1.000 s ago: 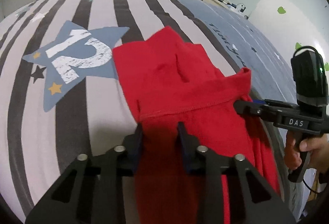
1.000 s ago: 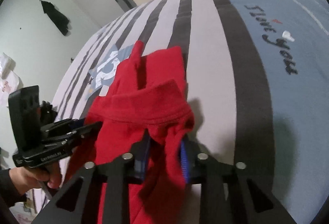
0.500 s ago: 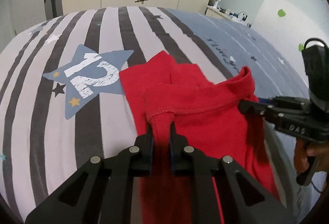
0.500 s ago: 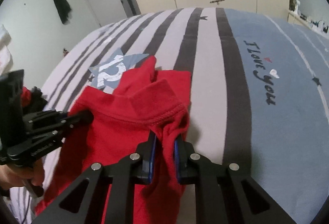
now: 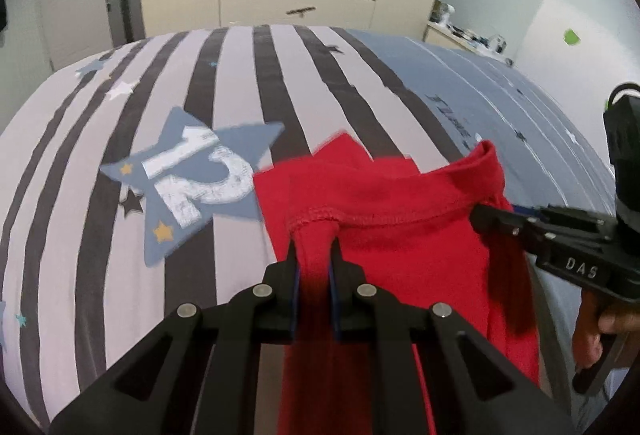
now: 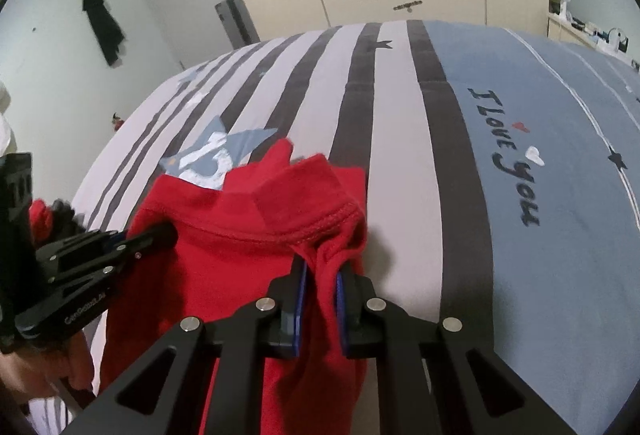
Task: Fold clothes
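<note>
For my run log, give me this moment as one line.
phase: lifting hem | left gripper: shut on red garment | right gripper: shut on red garment | far end: on striped bedspread

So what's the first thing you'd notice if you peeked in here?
The bright red cloth garment, pinched along its stitched hem by the left hand-held gripper and the right hand-held gripper. Beside it, a blue star patch with white numbers on the grey-and-white striped bedspread.

The bed cover (image 5: 248, 83) bears a blue star (image 5: 192, 179) printed with a white "12", at about 9 o'clock in the left wrist view. "I Love you" (image 6: 506, 155) is written on its blue part. The right gripper (image 5: 480, 213) carries a "DAS" label (image 5: 582, 269).
</note>
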`<control>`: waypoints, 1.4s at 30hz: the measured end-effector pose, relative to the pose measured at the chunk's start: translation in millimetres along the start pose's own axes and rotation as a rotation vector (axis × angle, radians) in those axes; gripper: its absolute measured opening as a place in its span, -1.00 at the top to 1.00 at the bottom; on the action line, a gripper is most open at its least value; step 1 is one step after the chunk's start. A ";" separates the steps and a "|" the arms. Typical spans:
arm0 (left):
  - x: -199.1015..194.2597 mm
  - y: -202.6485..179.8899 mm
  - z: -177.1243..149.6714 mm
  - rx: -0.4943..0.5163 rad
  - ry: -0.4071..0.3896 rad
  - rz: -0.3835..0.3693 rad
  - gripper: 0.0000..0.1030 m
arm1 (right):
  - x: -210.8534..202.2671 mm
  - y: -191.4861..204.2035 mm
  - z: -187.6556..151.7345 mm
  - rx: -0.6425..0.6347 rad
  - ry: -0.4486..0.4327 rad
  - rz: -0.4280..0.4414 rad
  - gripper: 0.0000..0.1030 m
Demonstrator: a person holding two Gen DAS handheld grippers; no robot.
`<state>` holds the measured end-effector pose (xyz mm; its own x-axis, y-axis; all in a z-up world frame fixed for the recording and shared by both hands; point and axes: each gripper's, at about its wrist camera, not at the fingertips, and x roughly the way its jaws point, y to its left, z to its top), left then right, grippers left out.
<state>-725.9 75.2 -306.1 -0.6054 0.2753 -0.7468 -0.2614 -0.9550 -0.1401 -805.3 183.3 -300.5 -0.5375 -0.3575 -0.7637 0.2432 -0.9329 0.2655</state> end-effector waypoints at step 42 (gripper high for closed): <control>-165.4 62.3 -240.1 -0.071 0.214 0.157 0.07 | -138.7 52.1 -272.1 -0.051 0.101 0.008 0.44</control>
<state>-461.6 -56.3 -347.4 -0.4595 0.1013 -0.8824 -0.1191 -0.9915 -0.0519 -498.4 196.1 -340.8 -0.4517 -0.3561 -0.8180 0.2891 -0.9258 0.2434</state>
